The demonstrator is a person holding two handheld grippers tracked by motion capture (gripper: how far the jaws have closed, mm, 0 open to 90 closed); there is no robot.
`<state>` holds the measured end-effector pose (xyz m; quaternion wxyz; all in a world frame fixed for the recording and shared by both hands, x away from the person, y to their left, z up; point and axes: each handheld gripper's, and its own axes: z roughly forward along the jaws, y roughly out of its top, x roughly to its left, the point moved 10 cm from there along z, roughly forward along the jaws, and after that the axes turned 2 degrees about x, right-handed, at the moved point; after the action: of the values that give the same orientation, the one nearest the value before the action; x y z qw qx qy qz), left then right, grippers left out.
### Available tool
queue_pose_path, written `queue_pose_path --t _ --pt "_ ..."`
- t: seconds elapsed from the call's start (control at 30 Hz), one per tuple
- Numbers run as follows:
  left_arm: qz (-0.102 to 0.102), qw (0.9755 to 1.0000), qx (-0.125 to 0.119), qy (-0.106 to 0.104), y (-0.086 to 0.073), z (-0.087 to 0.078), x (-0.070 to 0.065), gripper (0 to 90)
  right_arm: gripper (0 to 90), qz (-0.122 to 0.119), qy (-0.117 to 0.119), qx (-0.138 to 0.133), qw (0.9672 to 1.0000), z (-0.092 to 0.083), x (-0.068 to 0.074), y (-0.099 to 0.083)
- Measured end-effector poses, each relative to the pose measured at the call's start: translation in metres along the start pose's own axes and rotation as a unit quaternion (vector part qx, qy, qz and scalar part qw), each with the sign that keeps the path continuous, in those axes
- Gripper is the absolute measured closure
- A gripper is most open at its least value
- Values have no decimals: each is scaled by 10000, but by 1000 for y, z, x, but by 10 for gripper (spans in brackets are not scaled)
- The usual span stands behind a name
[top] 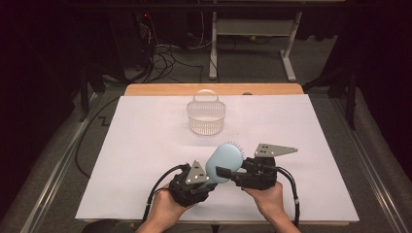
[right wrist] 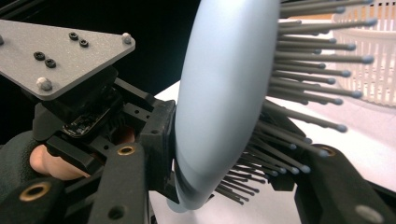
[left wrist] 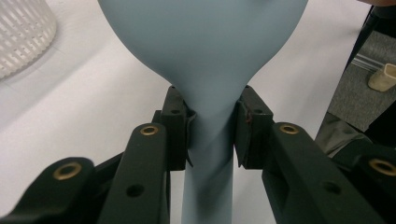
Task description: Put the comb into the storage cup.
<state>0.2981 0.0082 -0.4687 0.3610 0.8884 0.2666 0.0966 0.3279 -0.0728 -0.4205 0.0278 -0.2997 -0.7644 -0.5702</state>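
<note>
A light blue hairbrush [top: 223,160] is held above the white table sheet [top: 141,145] near its front edge, head up and away from me. My left gripper [top: 210,178] is shut on the brush's narrow neck, and both pads press its sides in the left gripper view [left wrist: 211,130]. My right gripper [top: 228,166] comes in from the right and closes across the brush head [right wrist: 219,93]. One jaw lies against the smooth back. The other sits among the dark bristles [right wrist: 308,79].
A white slatted basket [top: 206,115] with a hoop handle stands at the back middle of the table, also seen in the gripper views [left wrist: 21,37] [right wrist: 373,56]. A small beige object [left wrist: 384,77] lies on the grey floor to the right. Cables and desk legs lie beyond the far edge.
</note>
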Motion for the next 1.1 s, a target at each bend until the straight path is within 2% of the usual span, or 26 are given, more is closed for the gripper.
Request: queue_pose_path --t 0.2,0.43,0.57,0.7,0.93,1.1 --pt "-107 9999 -1 -130 -3 -1 3 696 559 35 59 163 9998 6 3 4" --pt "-180 9997 -12 -179 -4 -1 7 665 570 32 65 254 9997 10 3 6" --pt "-246 9995 -26 -198 -6 -3 10 590 571 17 -45 246 9997 5 -2 8" --pt "-397 9989 -121 -216 -8 -6 15 513 570 45 -188 206 9996 -4 -9 10" --pt "-542 9980 -241 -204 -13 -9 23 444 569 132 -308 185 9993 -13 -17 9" --pt "-598 9974 -392 -107 -15 -13 30 411 568 148 -377 166 9990 -18 -21 10"
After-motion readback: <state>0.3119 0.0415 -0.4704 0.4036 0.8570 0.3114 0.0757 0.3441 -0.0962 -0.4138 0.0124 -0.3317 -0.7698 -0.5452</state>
